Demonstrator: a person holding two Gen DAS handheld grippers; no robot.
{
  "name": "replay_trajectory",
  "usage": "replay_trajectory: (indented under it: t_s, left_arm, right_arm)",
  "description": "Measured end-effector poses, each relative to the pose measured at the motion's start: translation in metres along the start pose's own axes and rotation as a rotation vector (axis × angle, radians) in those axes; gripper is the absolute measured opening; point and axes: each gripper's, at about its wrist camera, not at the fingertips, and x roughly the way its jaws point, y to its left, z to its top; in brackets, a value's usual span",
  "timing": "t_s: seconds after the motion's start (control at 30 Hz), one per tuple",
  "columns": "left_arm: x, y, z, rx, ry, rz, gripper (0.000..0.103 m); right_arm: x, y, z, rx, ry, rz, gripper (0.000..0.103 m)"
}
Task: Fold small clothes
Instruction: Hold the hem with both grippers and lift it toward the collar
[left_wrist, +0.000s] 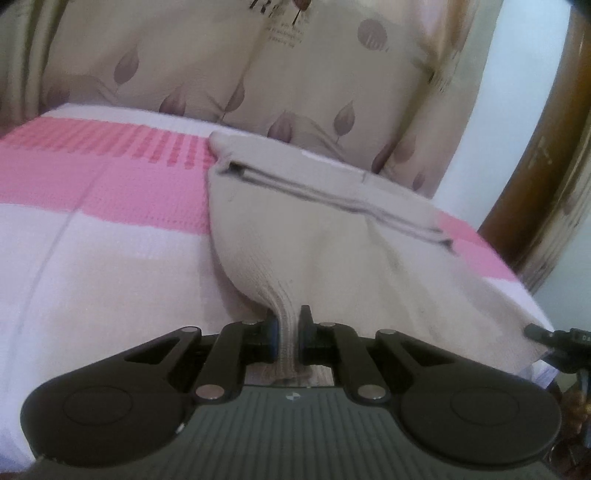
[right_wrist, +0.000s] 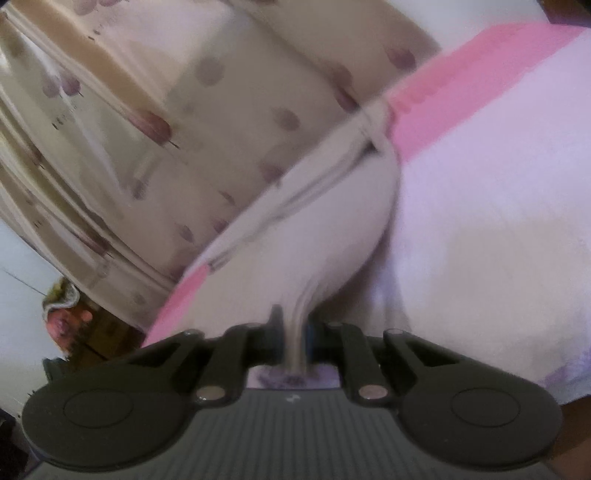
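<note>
Soft, even indoor light, fairly bright, with no hard shadows and no glare; the pale wall (left_wrist: 480, 122) beyond and to the right of the left hand-held gripper (left_wrist: 289, 334) is the brightest patch; the left view is mildly soft, the curtain (left_wrist: 229, 74) ahead slightly hazy; the right view is smeared throughout, the curtain (right_wrist: 155, 122) and bedspread (right_wrist: 498, 192) ahead of the right hand-held gripper (right_wrist: 293, 332) streaked; both views bow strongly at the edges and darken in the corners.

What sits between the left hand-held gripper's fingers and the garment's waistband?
Only the beige garment itself, pinched by the left hand-held gripper and stretching to its waistband; left wrist view.
</note>
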Motion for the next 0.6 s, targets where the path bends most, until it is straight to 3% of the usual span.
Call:
replay_trajectory:
  t_s: [0.6]
  left_arm:
    - [-0.006,-0.018,0.049,-0.025,-0.135,-0.016,0.010]
  right_arm:
    - [0.010,0.014,0.051,0.045,-0.092,0.118,0.012]
